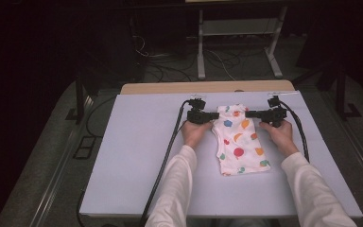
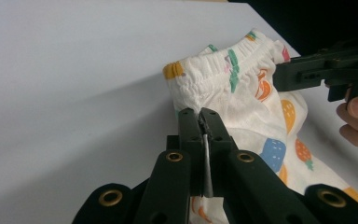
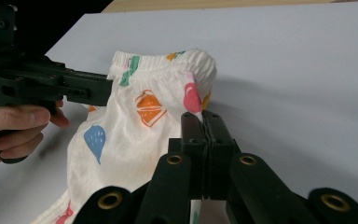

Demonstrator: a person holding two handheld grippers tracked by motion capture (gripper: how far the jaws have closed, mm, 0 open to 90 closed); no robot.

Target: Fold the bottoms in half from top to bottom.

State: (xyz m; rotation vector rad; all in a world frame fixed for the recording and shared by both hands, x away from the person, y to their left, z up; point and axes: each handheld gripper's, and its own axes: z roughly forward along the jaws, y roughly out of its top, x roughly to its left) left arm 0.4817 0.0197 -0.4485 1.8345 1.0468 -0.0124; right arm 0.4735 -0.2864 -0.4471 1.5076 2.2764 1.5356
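Folding appears to be the step in hand: a small white garment (image 1: 240, 141) with coloured fruit prints lies flat on the white desk (image 1: 137, 156), roughly at its middle and toward the far edge, with its elastic waistband at the far end. Left tool (image 1: 216, 115) is clamped onto the left corner of the waistband; in the left gripper view its jaws stand pressed together with a thin edge of white cloth pinched between them. Right tool (image 1: 248, 114) is likewise clamped on the opposite waistband corner; the right gripper view shows its jaws closed with the fabric fold caught at the tips. Both tools point inward toward each other across the waistband, a hand behind each. Waistband end looks bunched and slightly raised off the desk in both gripper views, while the leg end nearer the person lies flat. Judgement: the grasp phase is complete and the lift or fold has just begun. Next move likely calls for raising both corners together, keeping them level and evenly spaced so the cloth stays taut, then carrying them toward the near hem to lay one half over the other. Risk: thin pinch on either side could slip if the pull is uneven.
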